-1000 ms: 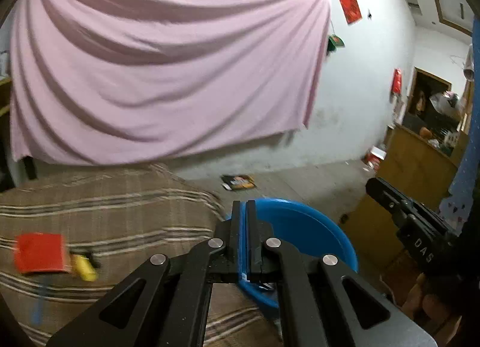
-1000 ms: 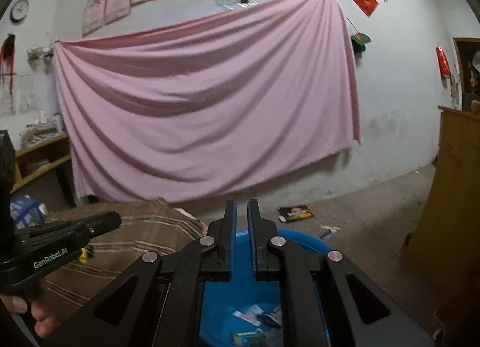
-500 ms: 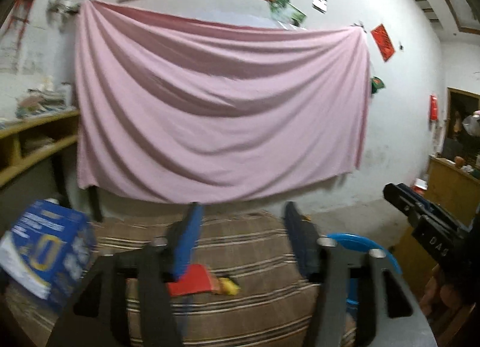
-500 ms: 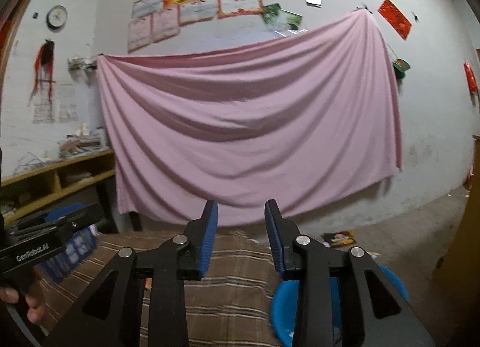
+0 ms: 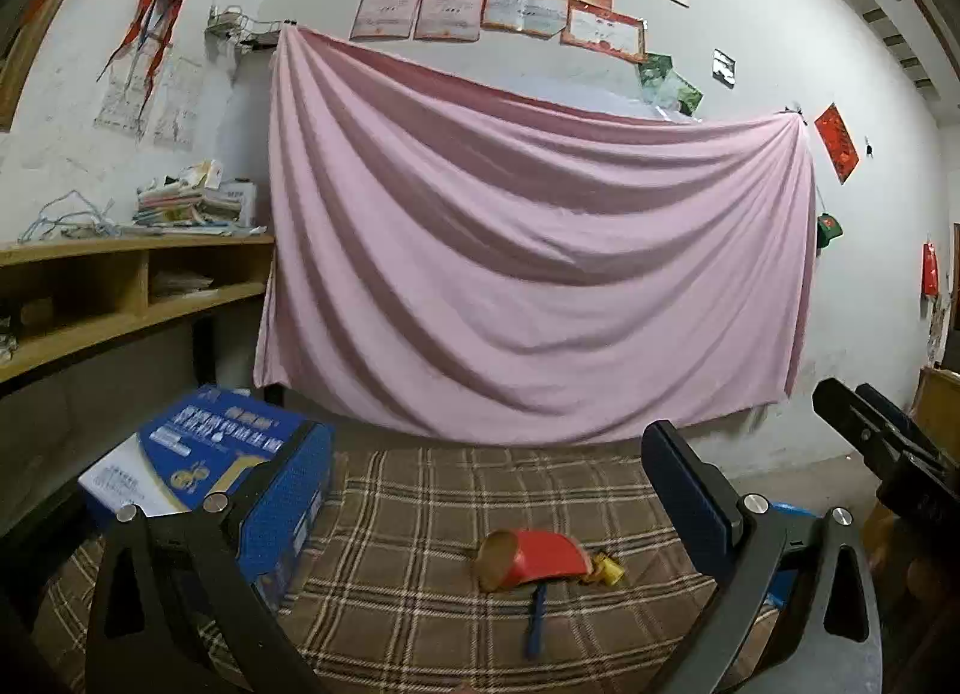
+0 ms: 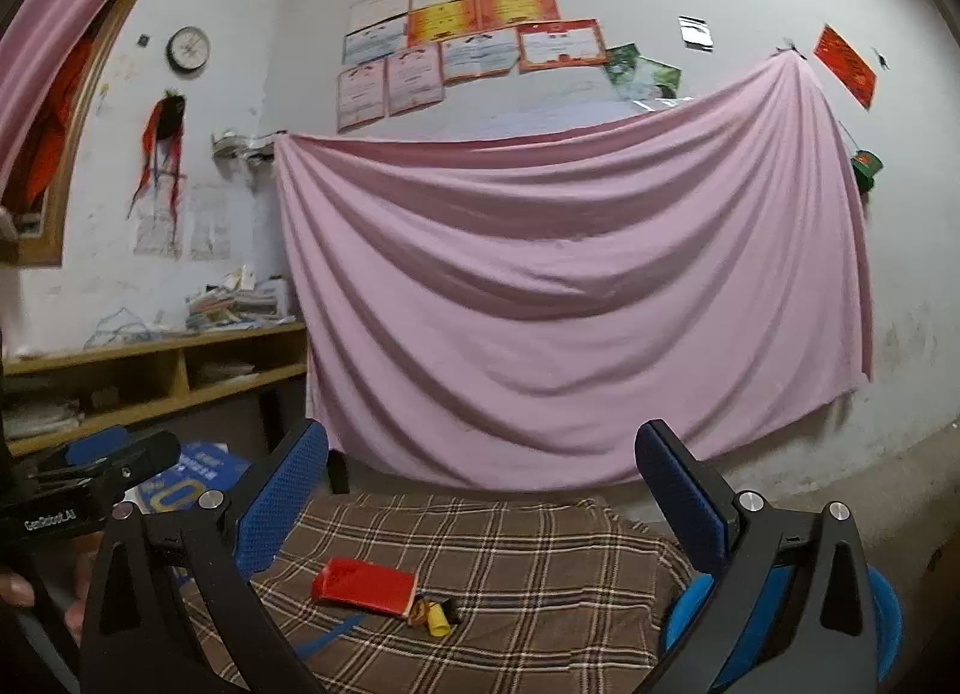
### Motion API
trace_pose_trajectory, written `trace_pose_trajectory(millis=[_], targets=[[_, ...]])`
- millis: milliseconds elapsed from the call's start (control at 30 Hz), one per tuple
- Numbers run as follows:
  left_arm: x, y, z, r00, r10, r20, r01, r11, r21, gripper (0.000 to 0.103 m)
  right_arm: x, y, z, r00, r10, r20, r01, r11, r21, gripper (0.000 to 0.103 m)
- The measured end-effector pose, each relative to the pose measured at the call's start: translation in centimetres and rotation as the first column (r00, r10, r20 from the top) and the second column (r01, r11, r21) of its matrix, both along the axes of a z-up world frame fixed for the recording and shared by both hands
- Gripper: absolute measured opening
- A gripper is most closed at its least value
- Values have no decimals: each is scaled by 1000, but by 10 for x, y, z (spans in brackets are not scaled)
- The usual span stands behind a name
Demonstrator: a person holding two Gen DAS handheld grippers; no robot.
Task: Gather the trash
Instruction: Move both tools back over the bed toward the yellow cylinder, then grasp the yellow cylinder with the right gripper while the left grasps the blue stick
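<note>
A red wrapper (image 5: 540, 559) (image 6: 366, 577) lies on the brown plaid cloth (image 5: 420, 502) (image 6: 510, 544), with a small yellow piece (image 5: 609, 571) (image 6: 438, 622) and a blue strip (image 5: 534, 622) (image 6: 327, 637) beside it. The blue basin (image 6: 882, 604) sits low at the right of the cloth, partly hidden by my right finger. My left gripper (image 5: 485, 442) and right gripper (image 6: 483, 436) both hover short of the litter. Their jaws are opening wide, and nothing is between the pads.
A blue printed box (image 5: 216, 454) (image 6: 186, 484) stands at the cloth's left edge. Wooden shelves (image 5: 120, 286) with stacked papers run along the left wall. A pink sheet (image 5: 540, 274) hangs on the wall behind. Bare floor (image 6: 900, 472) lies to the right.
Both grippers swung left, away from above the blue basin, to face the plaid cloth and the red wrapper. Both sets of jaws went from shut to wide apart.
</note>
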State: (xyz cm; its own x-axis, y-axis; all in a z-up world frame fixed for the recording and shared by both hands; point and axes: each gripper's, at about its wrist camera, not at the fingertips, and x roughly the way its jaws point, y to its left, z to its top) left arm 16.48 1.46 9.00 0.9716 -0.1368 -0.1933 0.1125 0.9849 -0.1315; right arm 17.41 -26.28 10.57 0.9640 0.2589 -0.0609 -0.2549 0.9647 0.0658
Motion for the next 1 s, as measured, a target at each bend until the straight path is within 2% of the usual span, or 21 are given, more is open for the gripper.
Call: trace_pose_trajectory(millis=[167,300,467,567,600,633,667,733,800,867,933,1000], targets=[[2,3,-21,998,2,-61,0,1000,25,101,11,14,-17,999,33,-43,-36,998,-60,103],[10,-2,-38,992,-25,-127,33,998,60,101,29,23,-33,990,46,-135,-63,990,-127,103],[27,-12,-56,970,-57,-237,80,993,88,101,44,27,-49,971,38,-237,-80,982,-174,103],[36,-17,-66,951,-79,-298,110,990,90,101,53,25,-59,954,40,-298,-98,979,-181,96],[40,-19,-69,944,-88,-319,121,989,85,100,57,25,-62,946,40,-322,-103,978,-182,88],[43,-19,-72,937,-95,-335,128,989,77,95,61,25,-65,938,40,-345,-110,976,-186,79],[46,-20,-74,929,-108,-354,141,988,68,92,66,25,-68,928,40,-371,-118,975,-190,76],[57,-22,-81,900,-142,-413,178,983,51,67,75,25,-74,901,57,-429,-148,972,-183,63],[68,-26,-90,862,-175,-476,218,975,36,50,84,27,-81,870,82,-487,-187,968,-170,52],[76,-30,-97,828,-206,-521,252,968,17,42,91,30,-87,842,92,-532,-215,961,-174,49],[81,-35,-101,799,-246,-549,293,956,-3,29,97,36,-93,816,108,-568,-248,953,-174,41],[85,-44,-107,768,-268,-582,328,945,-2,24,102,39,-97,799,113,-591,-265,948,-177,33]])
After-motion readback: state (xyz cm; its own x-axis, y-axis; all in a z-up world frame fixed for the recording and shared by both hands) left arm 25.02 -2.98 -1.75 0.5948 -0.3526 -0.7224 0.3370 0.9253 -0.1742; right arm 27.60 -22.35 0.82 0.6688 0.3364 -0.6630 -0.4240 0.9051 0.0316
